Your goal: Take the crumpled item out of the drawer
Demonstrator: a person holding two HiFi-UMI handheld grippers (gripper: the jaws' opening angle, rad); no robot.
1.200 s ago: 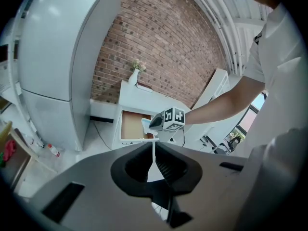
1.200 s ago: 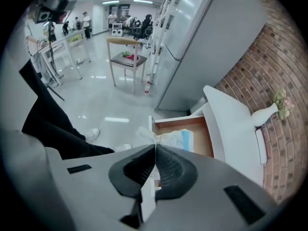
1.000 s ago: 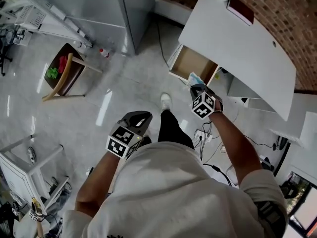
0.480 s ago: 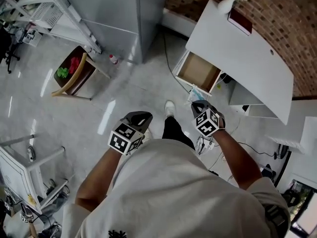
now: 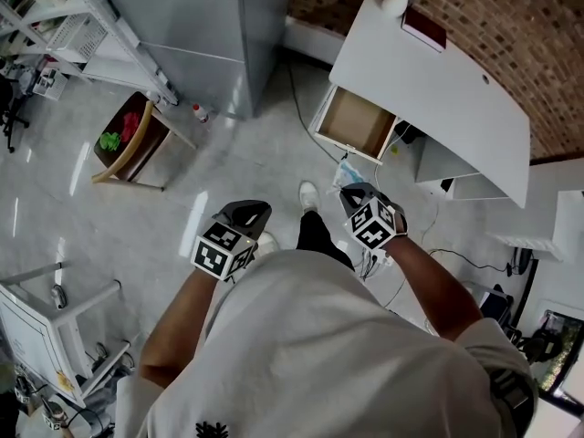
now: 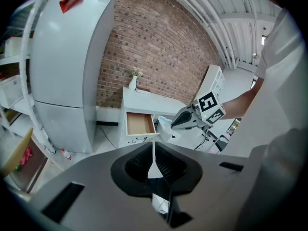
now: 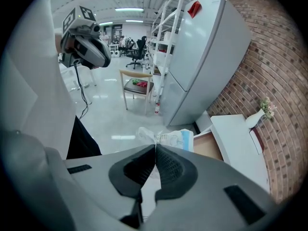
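Over grey floor [image 5: 246, 162], right claw [image 7: 155, 148] pinches crumpled item [image 7: 174, 139] protruding forward; left claw [image 6: 153, 153] closed, empty.

White-and-blue crumpled item [image 7: 172, 138], brown drawer [image 5: 354, 121]

Bright even indoor light, ceiling strip lamps [image 7: 124, 9], glare streaks on glossy floor [image 5: 193, 210], fisheye edges darkened
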